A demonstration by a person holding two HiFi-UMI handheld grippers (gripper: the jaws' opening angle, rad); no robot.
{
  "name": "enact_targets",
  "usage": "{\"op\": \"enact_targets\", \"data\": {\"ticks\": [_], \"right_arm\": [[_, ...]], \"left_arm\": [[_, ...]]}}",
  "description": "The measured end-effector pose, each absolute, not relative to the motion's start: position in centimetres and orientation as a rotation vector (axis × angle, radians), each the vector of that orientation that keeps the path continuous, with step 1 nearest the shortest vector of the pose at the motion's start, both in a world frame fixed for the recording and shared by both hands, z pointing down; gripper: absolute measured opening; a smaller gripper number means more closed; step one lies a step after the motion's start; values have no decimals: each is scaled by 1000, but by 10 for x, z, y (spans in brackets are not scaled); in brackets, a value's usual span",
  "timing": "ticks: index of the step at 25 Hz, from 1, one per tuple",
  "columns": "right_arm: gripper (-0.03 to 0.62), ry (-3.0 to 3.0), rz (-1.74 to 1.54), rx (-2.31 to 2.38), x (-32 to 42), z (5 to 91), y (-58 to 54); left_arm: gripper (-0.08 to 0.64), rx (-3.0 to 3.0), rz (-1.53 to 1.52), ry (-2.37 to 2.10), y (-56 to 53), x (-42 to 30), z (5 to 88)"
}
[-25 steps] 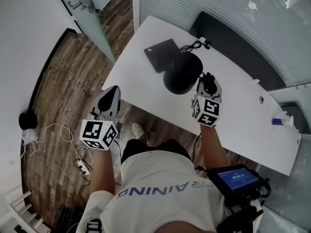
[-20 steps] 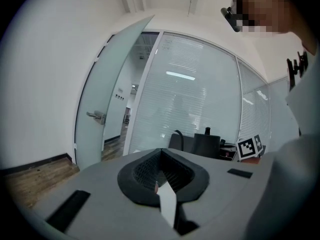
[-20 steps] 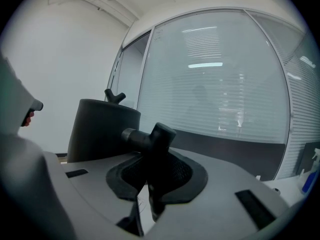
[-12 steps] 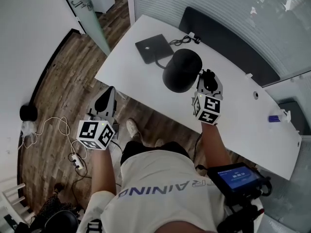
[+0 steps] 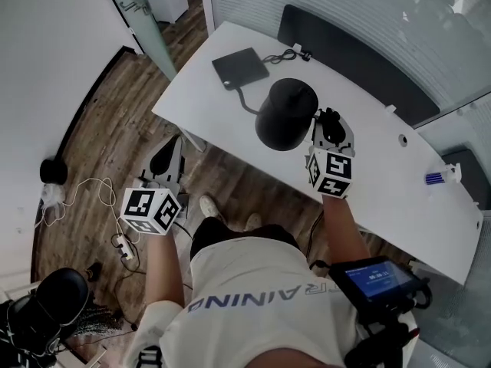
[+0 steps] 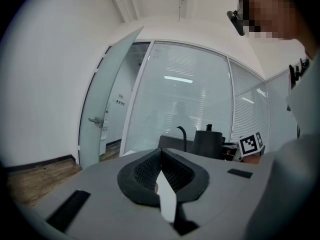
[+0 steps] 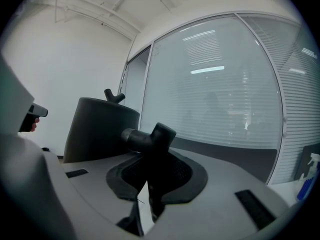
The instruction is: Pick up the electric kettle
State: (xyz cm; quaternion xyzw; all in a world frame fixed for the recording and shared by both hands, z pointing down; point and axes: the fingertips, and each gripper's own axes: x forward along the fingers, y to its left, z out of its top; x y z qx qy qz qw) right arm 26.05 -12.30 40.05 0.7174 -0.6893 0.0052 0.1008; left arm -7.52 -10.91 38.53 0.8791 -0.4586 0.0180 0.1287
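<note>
The black electric kettle (image 5: 285, 113) hangs over the white table (image 5: 383, 175), carried by its handle (image 7: 150, 136). My right gripper (image 5: 328, 129) is shut on that handle, and the kettle body (image 7: 100, 129) stands to the gripper's left. The kettle's flat black base (image 5: 239, 67), with its cord, lies on the table beyond it, apart from the kettle. My left gripper (image 5: 167, 159) is off the table's near left side, over the wooden floor, shut with nothing in it (image 6: 161, 171). The kettle (image 6: 207, 144) shows far off in the left gripper view.
A blue spray bottle (image 5: 437, 178) stands at the table's right end. Behind the table runs a glass wall with blinds, with a glass door (image 5: 142, 14) at the left. A power strip and cables (image 5: 123, 244) lie on the floor. A small screen (image 5: 376, 280) sits by my right side.
The kettle, in the right gripper, has risen and come away from its base toward me. The left gripper has drifted along beside the table edge, still shut.
</note>
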Motion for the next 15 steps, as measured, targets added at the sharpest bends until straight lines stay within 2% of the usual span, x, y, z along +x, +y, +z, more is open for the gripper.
{"op": "enact_targets", "data": {"ticks": [8,15], "right_arm": [[72,-2035,1,2124,253,379,-94],[72,-2022,6,2164,225,364,-86]], "left_arm": [[17,2597,28,-1263,-103,-71,375],[16,2616,15,-1225,-112,-101,370]]}}
